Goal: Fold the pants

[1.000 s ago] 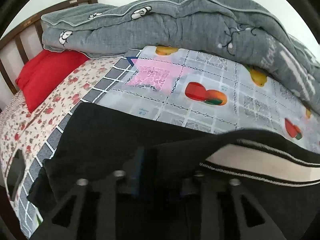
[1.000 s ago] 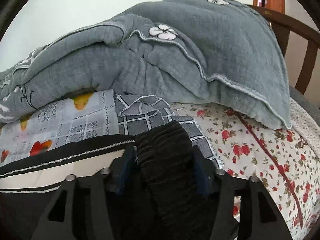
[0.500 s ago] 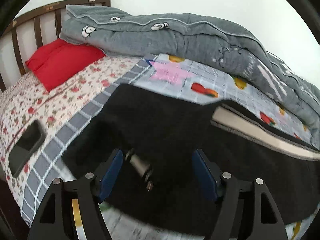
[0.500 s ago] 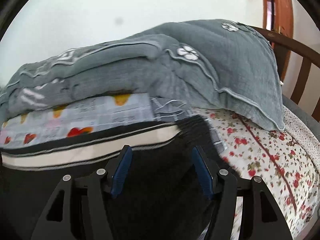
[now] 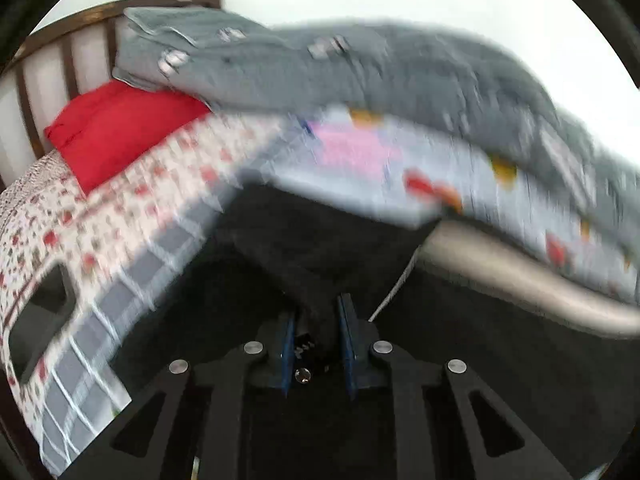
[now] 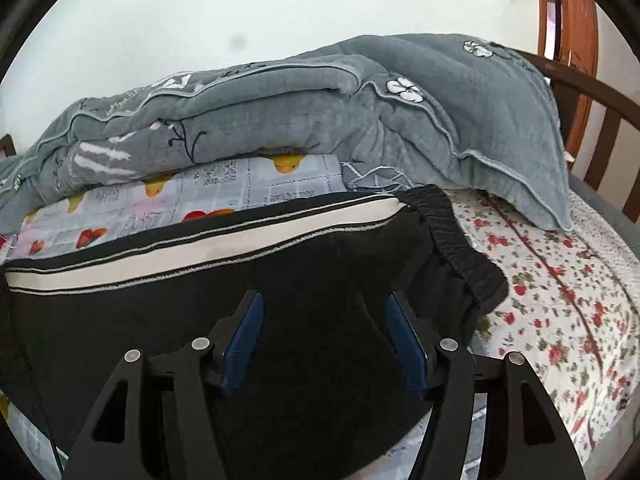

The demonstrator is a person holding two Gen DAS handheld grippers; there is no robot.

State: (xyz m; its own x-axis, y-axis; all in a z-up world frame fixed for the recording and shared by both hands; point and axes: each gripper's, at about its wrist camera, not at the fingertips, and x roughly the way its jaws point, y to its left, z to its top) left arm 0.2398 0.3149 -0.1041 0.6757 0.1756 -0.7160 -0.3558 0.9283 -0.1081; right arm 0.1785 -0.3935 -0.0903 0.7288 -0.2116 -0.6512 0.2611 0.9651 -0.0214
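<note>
So the bed (image 6: 568,280) has a floral sheet, with a fruit-print grey cloth (image 6: 224,188) spread over part of it. Black pants (image 6: 304,280) with a white side stripe lie flat on top. A bunched grey quilt (image 6: 320,108) sits along the wall side, a red pillow (image 5: 120,128) by the headboard (image 5: 68,48).

Probably a home bedroom: bed frame (image 6: 592,92), quilt (image 6: 304,108), floral sheet (image 6: 560,280).
</note>
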